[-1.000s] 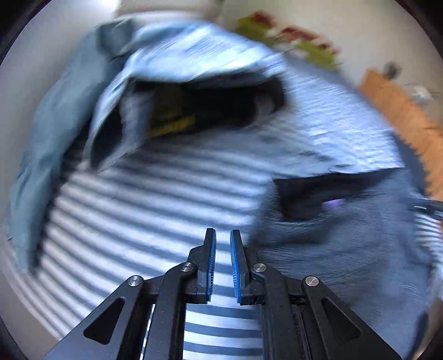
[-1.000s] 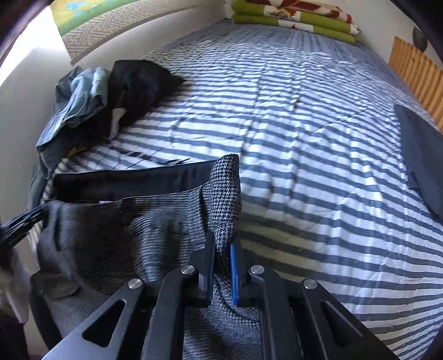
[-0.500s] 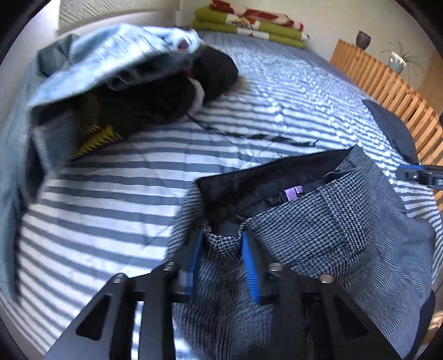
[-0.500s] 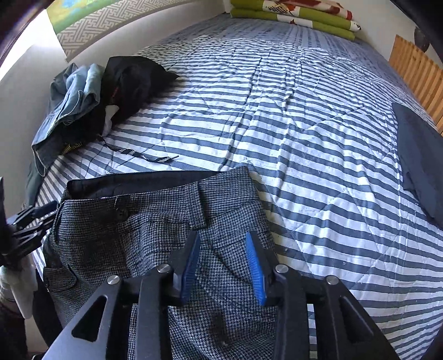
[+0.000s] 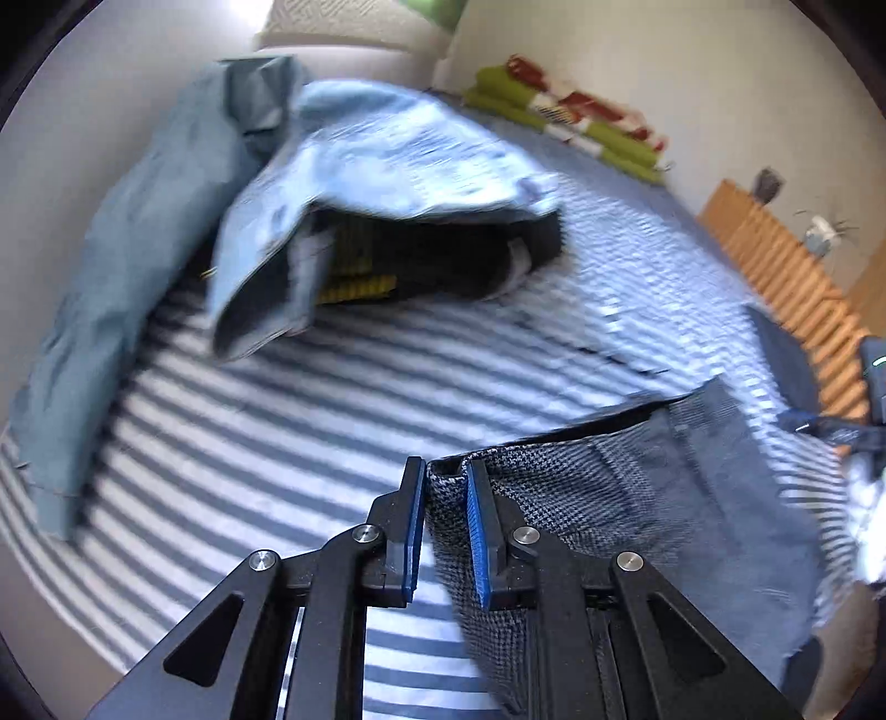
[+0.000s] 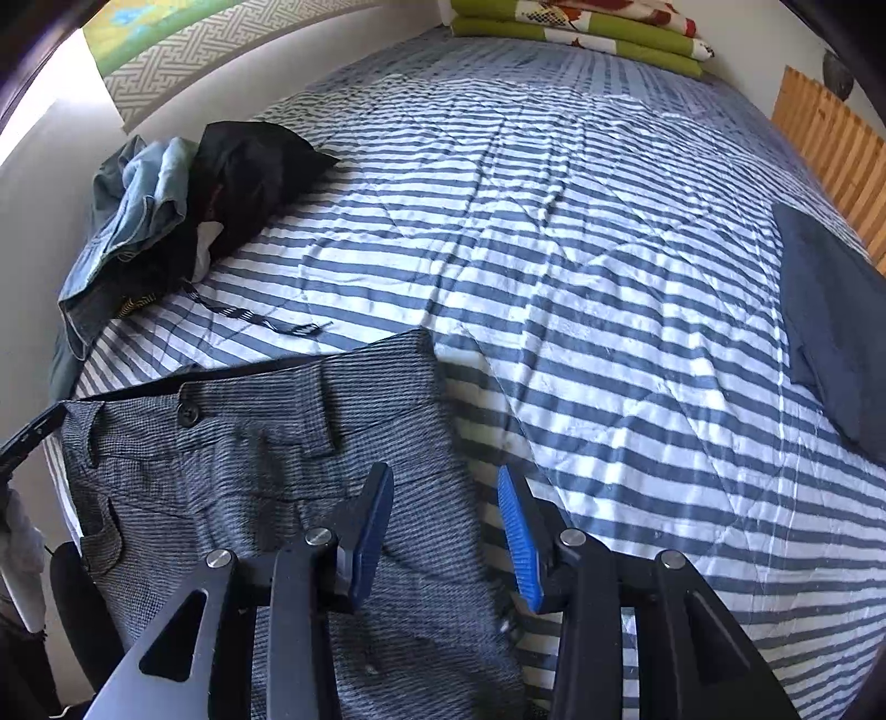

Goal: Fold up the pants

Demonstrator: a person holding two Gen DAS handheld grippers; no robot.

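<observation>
The pants point(image 6: 266, 471), a grey houndstooth pair, lie at the lower left of the right wrist view with the waistband flat across the bed point(image 6: 581, 277) and the legs running off the bottom of the frame, seemingly over the bed's near edge. That spread looks like a set-up for the first fold, waist laid out square so the halves can be matched.

In the left wrist view the left gripper point(image 5: 446, 482) sits at lower centre, its jaws nearly closed with one waistband corner pinched between them; holding that corner likely keeps the cloth taut and anchored. The frame is blurred, so the hold cannot be judged more finely.

The right gripper point(image 6: 446, 509), at lower centre of its own view, has its jaws spread wide and holds nothing. It hangs over the pants' right edge, one pad above the cloth, the other above the stripes, a spot from which a fresh grip on that side seam would be easy.

A clothes pile point(image 6: 166, 221) lies at upper left, a dark garment point(image 6: 830, 332) at right, folded blankets point(image 6: 581, 27) at the top, all apart from the pants
</observation>
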